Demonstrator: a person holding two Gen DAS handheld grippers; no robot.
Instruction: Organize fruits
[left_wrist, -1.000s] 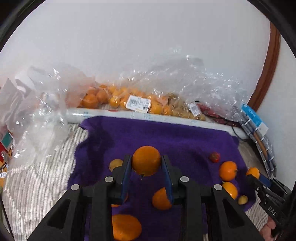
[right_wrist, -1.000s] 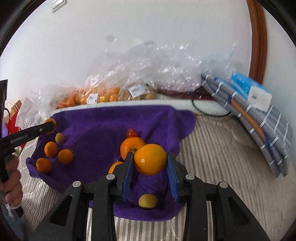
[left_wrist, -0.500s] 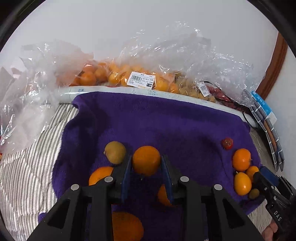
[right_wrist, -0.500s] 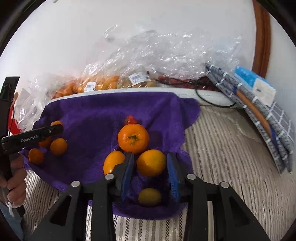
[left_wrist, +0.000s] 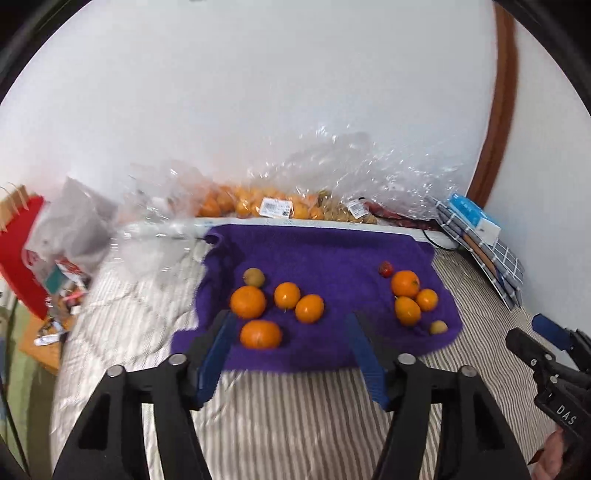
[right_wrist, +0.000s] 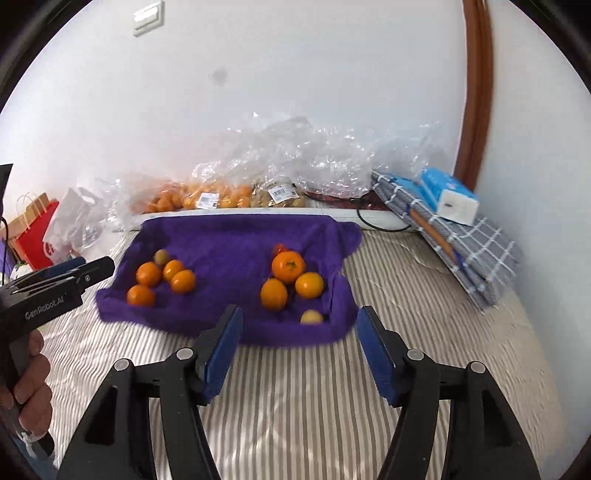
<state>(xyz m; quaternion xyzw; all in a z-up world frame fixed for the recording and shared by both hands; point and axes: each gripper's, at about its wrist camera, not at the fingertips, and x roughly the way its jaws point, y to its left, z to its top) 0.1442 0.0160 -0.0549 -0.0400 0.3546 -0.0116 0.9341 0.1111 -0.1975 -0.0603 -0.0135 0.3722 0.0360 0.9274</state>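
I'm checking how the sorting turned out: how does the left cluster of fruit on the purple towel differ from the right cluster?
The left cluster has four orange citrus fruits plus one small greenish-brown fruit at its far edge; the right cluster has three orange fruits, a small red fruit behind them and a pale yellow fruit in front. The right cluster's biggest orange fruit shows a green stem scar facing up; none shows on the left. Both sit on the purple towel, untouched by either hand-held gripper.

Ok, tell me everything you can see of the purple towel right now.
The purple towel is a fuzzy, terry-looking cloth spread flat on the striped bedding, edges rumpled, its far edge beside the white ledge. Two clusters of orange fruit rest on it, one at each end. Neither gripper touches it.
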